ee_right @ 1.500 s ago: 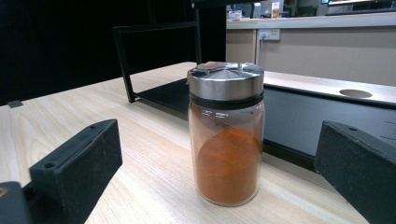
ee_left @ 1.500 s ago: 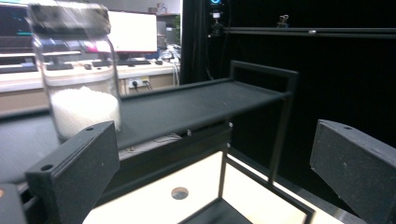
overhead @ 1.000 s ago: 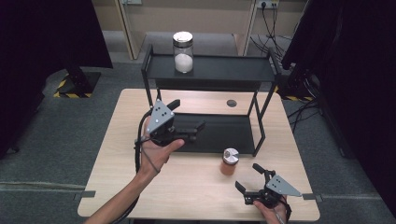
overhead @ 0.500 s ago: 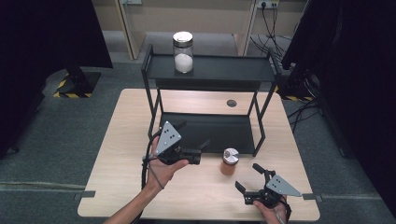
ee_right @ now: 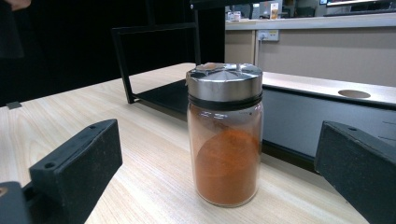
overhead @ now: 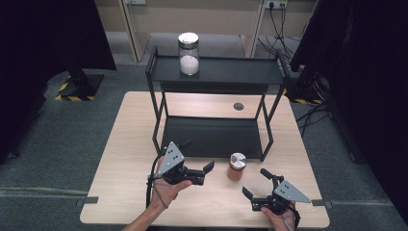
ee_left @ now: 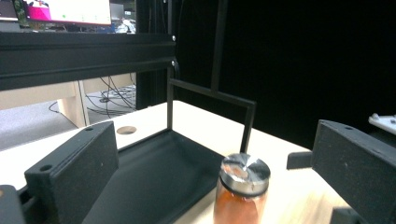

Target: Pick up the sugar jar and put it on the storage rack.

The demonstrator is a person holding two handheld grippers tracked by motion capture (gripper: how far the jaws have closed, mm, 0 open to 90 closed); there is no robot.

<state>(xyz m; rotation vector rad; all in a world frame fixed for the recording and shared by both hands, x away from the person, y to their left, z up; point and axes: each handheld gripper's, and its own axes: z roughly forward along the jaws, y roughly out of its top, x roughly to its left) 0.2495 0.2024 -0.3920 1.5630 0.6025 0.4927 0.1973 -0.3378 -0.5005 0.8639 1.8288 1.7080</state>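
High view is showing the spice jar (overhead: 236, 166) standing on the worktop (overhead: 125, 144) just before the rack (overhead: 214, 137), with the left gripper (overhead: 208, 172) and right gripper (overhead: 255, 184) both gaping wide nearby, so a careless jaw risks toppling it.

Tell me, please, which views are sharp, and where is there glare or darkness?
Right gripper view: spice jar sharp, soft highlights on its steel lid. Left gripper view: the jar slightly soft, lid glinting, backdrop black. High view: even light on the table, dark curtains at both sides.
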